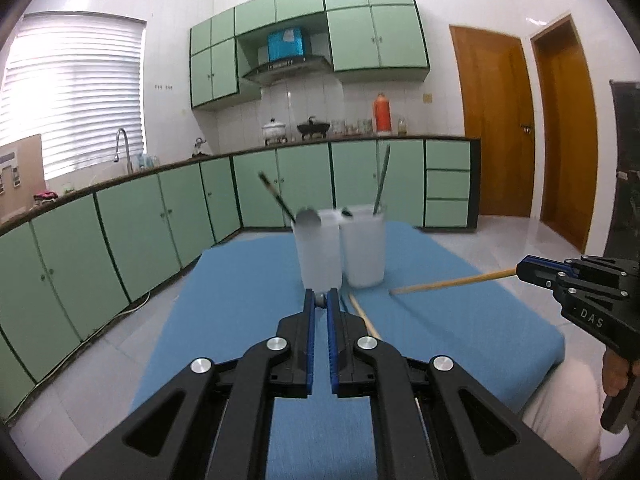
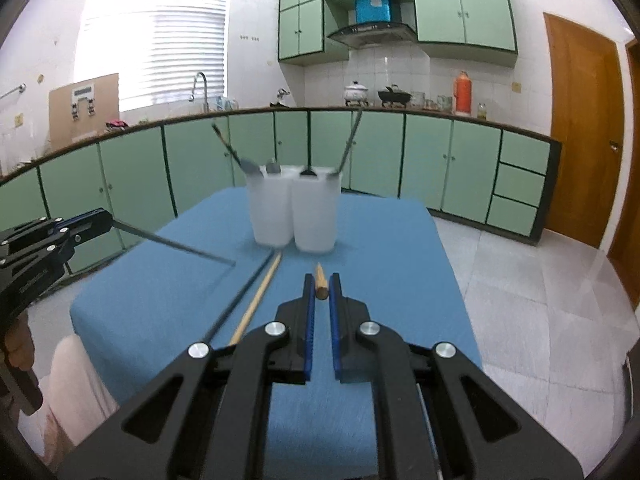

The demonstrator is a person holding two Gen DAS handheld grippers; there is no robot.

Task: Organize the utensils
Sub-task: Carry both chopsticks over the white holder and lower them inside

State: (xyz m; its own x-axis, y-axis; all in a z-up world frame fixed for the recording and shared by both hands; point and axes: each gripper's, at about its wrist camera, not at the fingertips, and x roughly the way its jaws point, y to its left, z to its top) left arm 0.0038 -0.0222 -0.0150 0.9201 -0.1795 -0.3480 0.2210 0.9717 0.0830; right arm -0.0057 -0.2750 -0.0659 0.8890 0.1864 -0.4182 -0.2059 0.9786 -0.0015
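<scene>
Utensils are split between two white cups (image 1: pixel 340 246) at the centre of the left wrist view, on a blue table (image 1: pixel 248 300), and the two tongs. Low in the frame the left gripper (image 1: pixel 320 299) is clamped narrowly on a grey metal chopstick (image 1: pixel 320 299), seen end-on. At the right edge, the right gripper (image 1: pixel 528 270) grips a wooden chopstick (image 1: pixel 452 282) pointing left.

In the right wrist view, that wooden stick sits end-on between the closed fingers at lower centre. Two loose chopsticks (image 2: pixel 256 300) lie left of centre, just before the cups.

Both held sticks aim toward the cups; crossing them or nudging a cup could tip it. Open cloth lies right of the cups.
</scene>
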